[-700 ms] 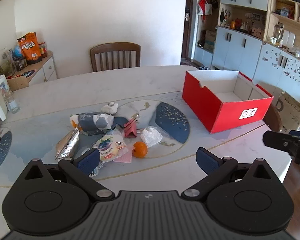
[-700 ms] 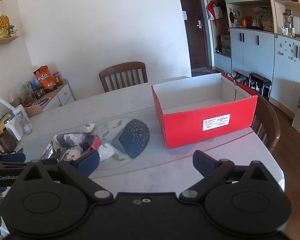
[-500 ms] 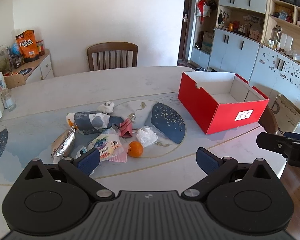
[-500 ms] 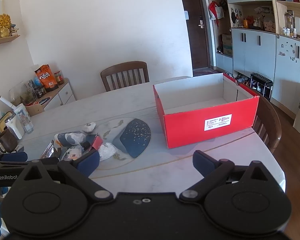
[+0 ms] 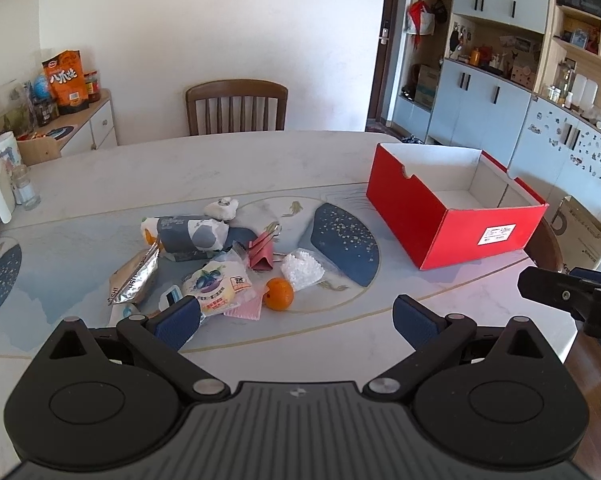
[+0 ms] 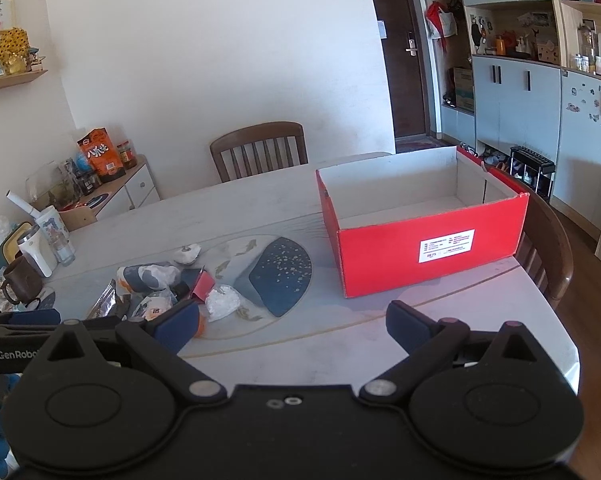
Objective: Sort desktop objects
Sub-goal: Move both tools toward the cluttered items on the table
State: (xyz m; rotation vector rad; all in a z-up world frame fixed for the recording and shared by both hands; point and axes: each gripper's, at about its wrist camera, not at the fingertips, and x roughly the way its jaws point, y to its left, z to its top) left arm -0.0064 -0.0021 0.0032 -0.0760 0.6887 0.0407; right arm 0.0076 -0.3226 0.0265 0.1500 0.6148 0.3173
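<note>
A pile of small objects lies on the marble table (image 5: 260, 160): an orange (image 5: 278, 294), a blueberry snack pack (image 5: 216, 283), a pink binder clip (image 5: 262, 252), a white crumpled bag (image 5: 302, 269), a silver foil pouch (image 5: 134, 276) and a grey-white packet (image 5: 192, 234). An open, empty red box (image 5: 452, 216) stands to the right, also in the right wrist view (image 6: 424, 240). My left gripper (image 5: 296, 322) is open and empty, above the table's near edge in front of the pile. My right gripper (image 6: 292, 326) is open and empty, near the table's front edge, left of the box.
A wooden chair (image 5: 236, 106) stands at the far side, another (image 6: 548, 248) behind the box at right. A mug and kettle (image 6: 32, 256) sit at the table's left end. A side cabinet with snacks (image 5: 66, 120) is at left, cupboards at right.
The left wrist view has shifted a little: the pile and red box sit slightly further left and lower. The right view is almost unchanged. Both grippers stay open.
</note>
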